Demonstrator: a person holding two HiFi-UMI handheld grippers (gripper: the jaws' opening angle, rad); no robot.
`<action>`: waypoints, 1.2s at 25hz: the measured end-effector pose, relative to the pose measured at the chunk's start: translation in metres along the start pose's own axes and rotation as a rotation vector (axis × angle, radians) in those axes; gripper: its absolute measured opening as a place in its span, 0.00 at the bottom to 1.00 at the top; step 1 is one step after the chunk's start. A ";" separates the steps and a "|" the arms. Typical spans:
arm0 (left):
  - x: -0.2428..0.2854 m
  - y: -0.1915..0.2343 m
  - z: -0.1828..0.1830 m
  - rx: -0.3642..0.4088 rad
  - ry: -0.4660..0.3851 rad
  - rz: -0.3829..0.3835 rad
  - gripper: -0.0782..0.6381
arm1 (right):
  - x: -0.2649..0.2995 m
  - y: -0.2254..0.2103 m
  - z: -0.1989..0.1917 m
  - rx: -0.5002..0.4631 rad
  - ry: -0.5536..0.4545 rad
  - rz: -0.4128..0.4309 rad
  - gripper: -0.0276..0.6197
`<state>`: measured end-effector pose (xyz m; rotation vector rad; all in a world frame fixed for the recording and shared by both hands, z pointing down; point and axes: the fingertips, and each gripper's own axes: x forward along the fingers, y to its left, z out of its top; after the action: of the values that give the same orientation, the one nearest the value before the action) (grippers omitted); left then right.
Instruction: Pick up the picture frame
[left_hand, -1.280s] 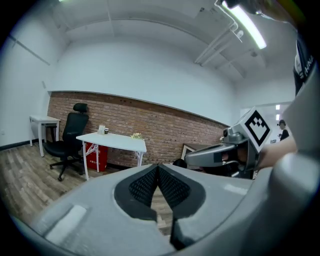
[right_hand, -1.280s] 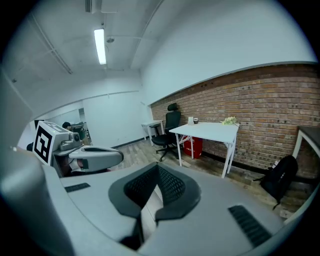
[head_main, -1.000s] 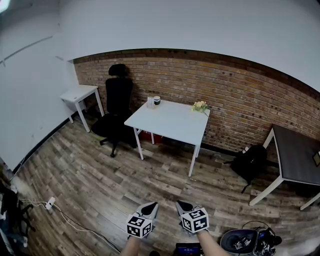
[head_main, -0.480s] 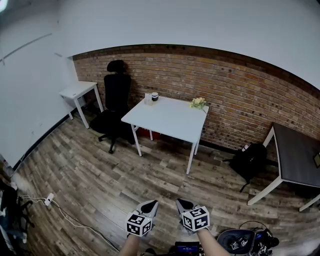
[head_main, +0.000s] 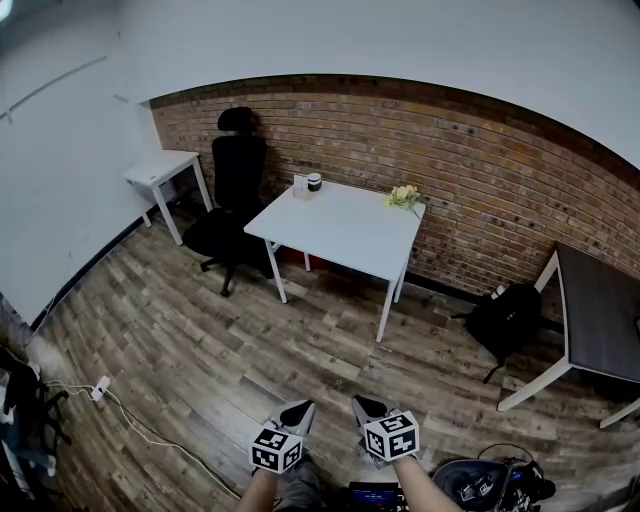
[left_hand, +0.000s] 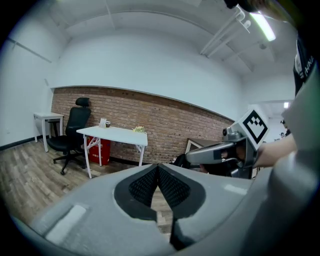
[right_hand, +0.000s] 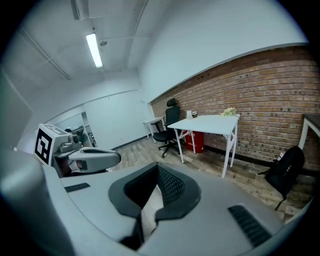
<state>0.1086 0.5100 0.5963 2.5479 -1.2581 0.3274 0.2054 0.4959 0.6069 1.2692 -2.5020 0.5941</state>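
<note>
Right, head view: left gripper (head_main: 298, 412) and right gripper (head_main: 366, 410) sit side by side at the bottom edge, over wood floor (head_main: 200, 340), well apart from the white table (head_main: 340, 225). On its far left corner a small white upright piece, apparently the picture frame (head_main: 299, 185), stands just beside a dark mug (head_main: 314, 182); too small to confirm. Flowers (head_main: 403, 196) are on the far right corner, with an office chair (head_main: 235, 190) left of the table.

Left gripper view: pads pressed together, nothing between them; table ahead to the left.

Right gripper view: jaws closed at the tips, empty; table ahead to the right, brick wall (right_hand: 280, 95) behind.
</note>
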 end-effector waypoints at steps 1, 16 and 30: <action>0.003 0.005 -0.001 -0.002 0.003 0.002 0.12 | 0.005 -0.001 0.002 0.001 0.000 0.002 0.05; 0.085 0.110 0.037 -0.007 0.013 -0.021 0.12 | 0.114 -0.043 0.069 -0.051 0.014 -0.038 0.05; 0.142 0.224 0.070 0.007 0.029 -0.072 0.12 | 0.225 -0.061 0.126 -0.048 0.022 -0.099 0.05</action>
<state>0.0189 0.2513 0.6101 2.5770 -1.1542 0.3524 0.1179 0.2453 0.6042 1.3521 -2.4041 0.5184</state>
